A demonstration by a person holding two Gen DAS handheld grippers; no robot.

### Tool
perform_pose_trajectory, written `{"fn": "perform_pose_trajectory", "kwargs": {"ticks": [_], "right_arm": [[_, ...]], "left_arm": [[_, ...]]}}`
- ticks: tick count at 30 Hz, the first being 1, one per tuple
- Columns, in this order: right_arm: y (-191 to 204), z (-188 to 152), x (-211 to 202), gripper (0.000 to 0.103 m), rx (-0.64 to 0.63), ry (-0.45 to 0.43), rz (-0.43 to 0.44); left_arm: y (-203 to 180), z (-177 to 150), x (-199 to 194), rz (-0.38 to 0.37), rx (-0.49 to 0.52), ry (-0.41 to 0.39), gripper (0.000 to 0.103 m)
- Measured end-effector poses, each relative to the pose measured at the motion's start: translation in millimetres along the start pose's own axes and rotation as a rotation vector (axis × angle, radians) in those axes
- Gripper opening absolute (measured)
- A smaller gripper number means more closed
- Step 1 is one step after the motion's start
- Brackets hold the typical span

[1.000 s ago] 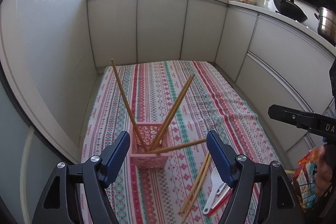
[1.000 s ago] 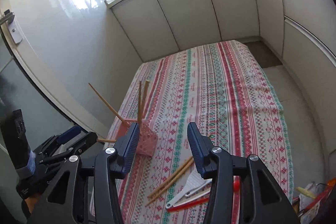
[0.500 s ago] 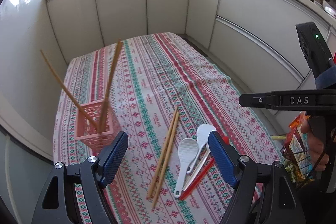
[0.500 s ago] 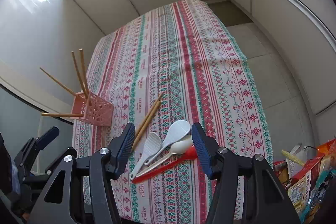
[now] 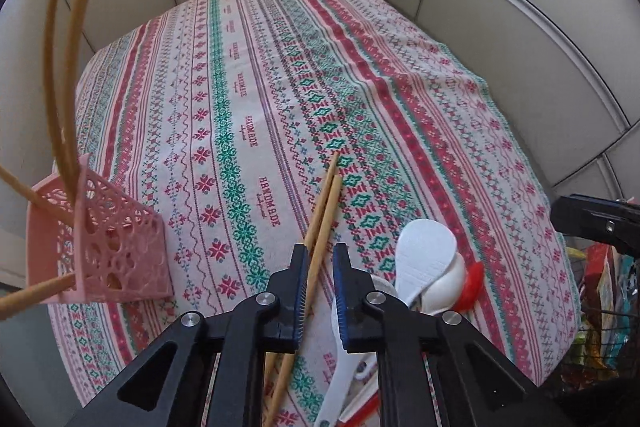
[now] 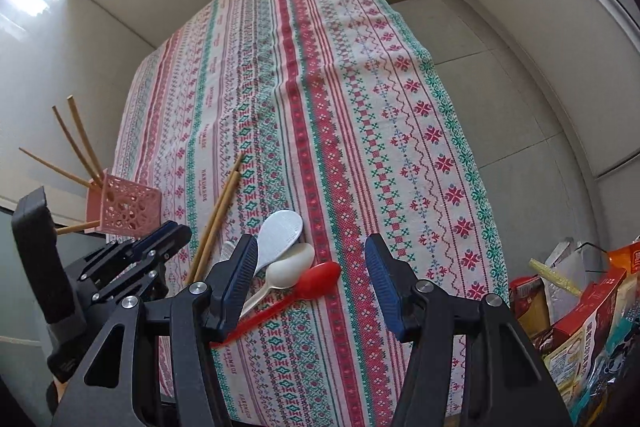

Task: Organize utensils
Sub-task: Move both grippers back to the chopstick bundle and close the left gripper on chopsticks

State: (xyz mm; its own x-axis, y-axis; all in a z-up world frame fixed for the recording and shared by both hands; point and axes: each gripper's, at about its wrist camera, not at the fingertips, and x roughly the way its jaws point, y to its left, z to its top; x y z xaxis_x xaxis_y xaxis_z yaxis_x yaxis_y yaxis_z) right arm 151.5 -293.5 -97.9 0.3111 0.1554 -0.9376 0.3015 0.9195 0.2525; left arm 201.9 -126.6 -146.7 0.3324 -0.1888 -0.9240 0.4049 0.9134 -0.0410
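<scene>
Two loose chopsticks (image 5: pixel 325 211) lie side by side on the tabletop (image 5: pixel 400 75), near its front edge. My left gripper (image 5: pixel 319 279) has just been closing, and its jaws now stand narrow with both sticks between them; whether the pads truly bite or merely flank the sticks I cannot tell for certain, but I read it as a pinch. The hold sits near the sticks' middle, which I judge sound: they are thin, stiff, light and smooth, so one may slip or scissor out of a two-stick pinch. The pink basket (image 5: pixel 116 247), at the left edge, already holds several chopsticks. My right gripper (image 6: pixel 310 275) hangs spread and empty above a white rice paddle (image 6: pixel 280 233), a white spoon (image 6: pixel 290 265) and a red spoon (image 6: pixel 316 277); these are light, rigid plastic, best taken by their handles.
</scene>
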Motion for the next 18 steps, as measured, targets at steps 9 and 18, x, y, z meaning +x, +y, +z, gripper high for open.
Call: {"fn": "perform_pose_trajectory", "kwargs": {"ticks": [9, 18], "right_arm": [[-5.6, 11.2, 15.7, 0.059, 0.038, 0.034, 0.039], [-11.7, 13.5, 17.6, 0.059, 0.060, 0.039, 0.040]], "left_arm": [[4.4, 19.4, 37.6, 0.008, -0.026, 0.052, 0.009], [8.2, 29.2, 55.4, 0.028, -0.052, 0.059, 0.010]]}}
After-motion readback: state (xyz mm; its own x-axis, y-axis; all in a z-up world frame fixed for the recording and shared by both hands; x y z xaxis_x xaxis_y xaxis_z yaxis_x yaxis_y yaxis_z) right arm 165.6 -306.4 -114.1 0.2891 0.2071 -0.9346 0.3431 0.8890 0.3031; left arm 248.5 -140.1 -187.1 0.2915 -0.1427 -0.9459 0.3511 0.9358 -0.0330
